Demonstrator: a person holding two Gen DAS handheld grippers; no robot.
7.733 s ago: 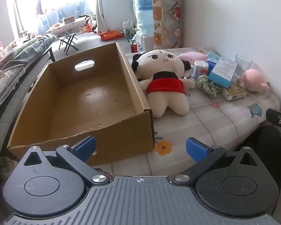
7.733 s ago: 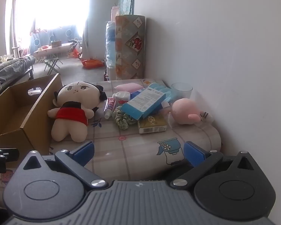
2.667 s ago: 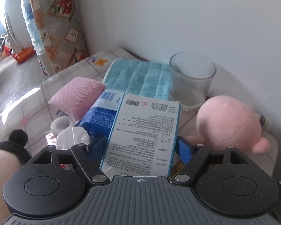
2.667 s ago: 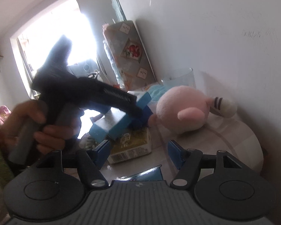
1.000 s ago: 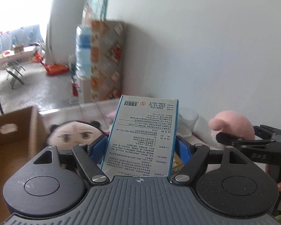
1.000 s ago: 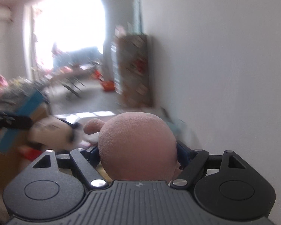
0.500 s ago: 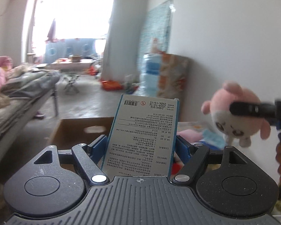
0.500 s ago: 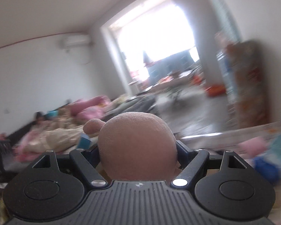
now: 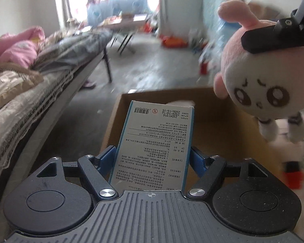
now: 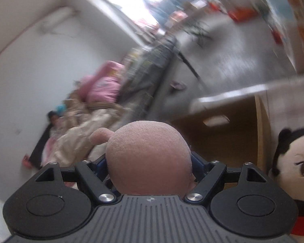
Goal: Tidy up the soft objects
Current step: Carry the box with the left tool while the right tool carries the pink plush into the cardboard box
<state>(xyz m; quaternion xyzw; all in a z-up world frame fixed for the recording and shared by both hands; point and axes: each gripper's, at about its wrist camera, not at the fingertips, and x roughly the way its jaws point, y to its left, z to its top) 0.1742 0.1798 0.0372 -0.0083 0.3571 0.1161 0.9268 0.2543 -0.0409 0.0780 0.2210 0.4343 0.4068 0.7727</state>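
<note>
My left gripper is shut on a blue-edged white box with printed text, held above the near end of the open cardboard box. My right gripper is shut on the pink round plush. The same plush hangs in the left wrist view at upper right, over the cardboard box, with a right finger across its head. The cardboard box lies below the plush in the right wrist view. The black-haired doll in red sits at the right.
A bed with grey and pink bedding runs along the left of the cardboard box. The floor beyond holds a folding table and scattered items near the bright window. The doll's red skirt shows blurred at the right.
Both grippers have swung left and tipped down toward the cardboard box. The pink plush now hangs closer and larger above the box, and the right view is tilted and blurred.
</note>
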